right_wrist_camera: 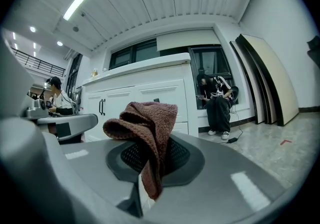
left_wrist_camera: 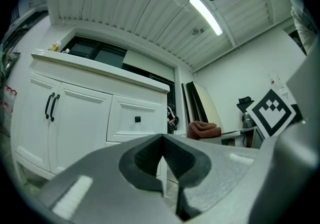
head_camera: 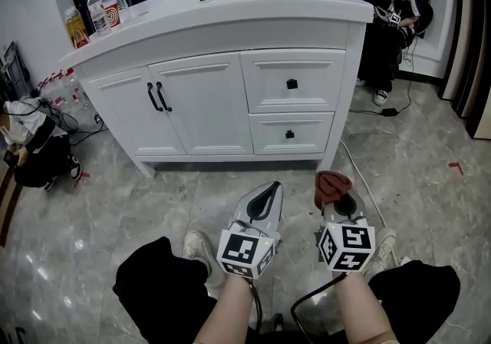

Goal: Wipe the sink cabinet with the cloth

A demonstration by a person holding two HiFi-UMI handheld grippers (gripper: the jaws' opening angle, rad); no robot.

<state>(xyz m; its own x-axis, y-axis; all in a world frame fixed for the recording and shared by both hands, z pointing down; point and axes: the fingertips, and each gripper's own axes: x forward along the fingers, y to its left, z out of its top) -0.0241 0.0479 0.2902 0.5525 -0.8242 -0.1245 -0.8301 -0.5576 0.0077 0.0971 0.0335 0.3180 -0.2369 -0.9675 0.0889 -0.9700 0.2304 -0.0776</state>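
Right gripper [head_camera: 338,200] clamps the reddish-brown cloth [head_camera: 330,183], low over the marble floor [head_camera: 430,181] and apart from the white sink cabinet [head_camera: 230,97] — left gripper [head_camera: 267,190] pinched closed, empty.

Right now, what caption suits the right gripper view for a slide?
Right gripper shut on a reddish-brown knitted cloth, facing the white sink cabinet.

The sink cabinet [head_camera: 230,97] stands ahead, bottles [head_camera: 98,12] on its top at the left end, a person [head_camera: 391,16] behind its right corner. Before it, well apart, the left gripper [head_camera: 268,189] and right gripper [head_camera: 343,204] sit side by side, the cloth [head_camera: 331,185] in the right jaws.
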